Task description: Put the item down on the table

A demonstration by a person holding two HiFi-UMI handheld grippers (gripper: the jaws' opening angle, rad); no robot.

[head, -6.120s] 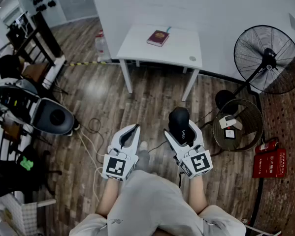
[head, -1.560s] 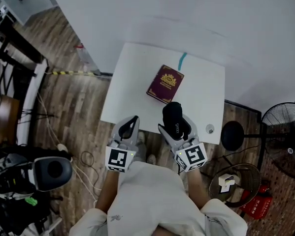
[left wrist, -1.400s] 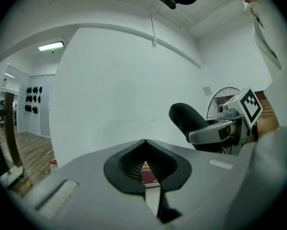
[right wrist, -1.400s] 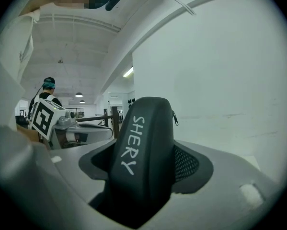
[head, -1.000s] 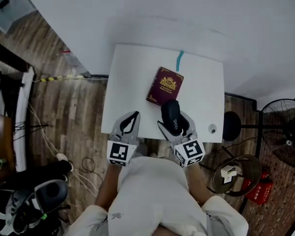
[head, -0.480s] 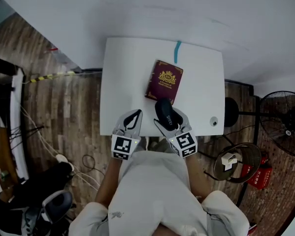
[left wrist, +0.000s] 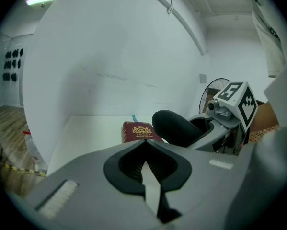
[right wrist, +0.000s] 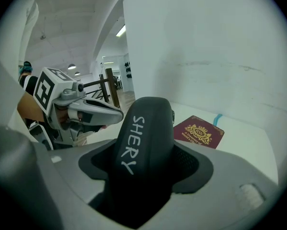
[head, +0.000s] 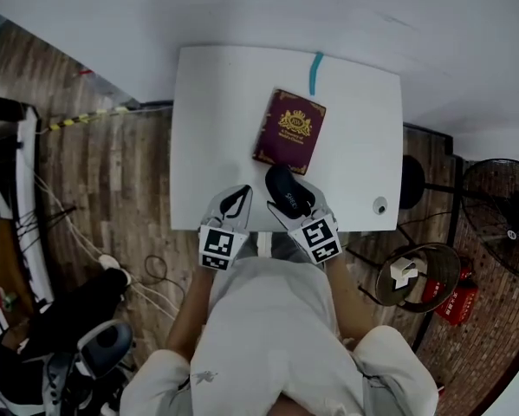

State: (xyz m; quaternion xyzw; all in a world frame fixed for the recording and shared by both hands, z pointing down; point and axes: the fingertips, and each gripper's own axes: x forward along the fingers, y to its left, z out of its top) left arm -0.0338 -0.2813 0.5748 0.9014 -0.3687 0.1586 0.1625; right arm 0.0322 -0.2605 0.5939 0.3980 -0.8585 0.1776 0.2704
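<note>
- Left gripper (left wrist: 145,143): its two jaws are drawn together with nothing between them. In the head view it sits over the near edge of the white table (head: 207,128), just left of the right gripper.
- Right gripper (head: 295,208): its jaws stand wide and clasp a black case (right wrist: 143,143) between them. The case is oblong and rounded, with the white lettering "SHERY" along its top. Its far end sticks out past the jaw tips.
- Position of the case: in the head view it lies over the near part of the table, with its far end just beside the near edge of a maroon book (head: 289,131). No view shows whether the case rests on the tabletop or hangs clear of it.
- Maroon book: it lies flat near the middle of the table, shut, with a gold crest on its cover. It is turned slightly askew to the table's edges.
- Teal strip (head: 314,61): it lies at the far edge of the table, beyond the book and next to the white wall (head: 268,11).
- Small round object (head: 379,205): it sits near the table's near right corner, well apart from the book. It is too small to identify.
- Marker cubes: one is fixed at the rear of each gripper, on the left (head: 218,245) and on the right (head: 321,237).
- Surroundings: a standing fan (head: 502,206) and a wire basket (head: 415,276) are on the wood-plank floor (head: 112,189) to the right of the table.
</note>
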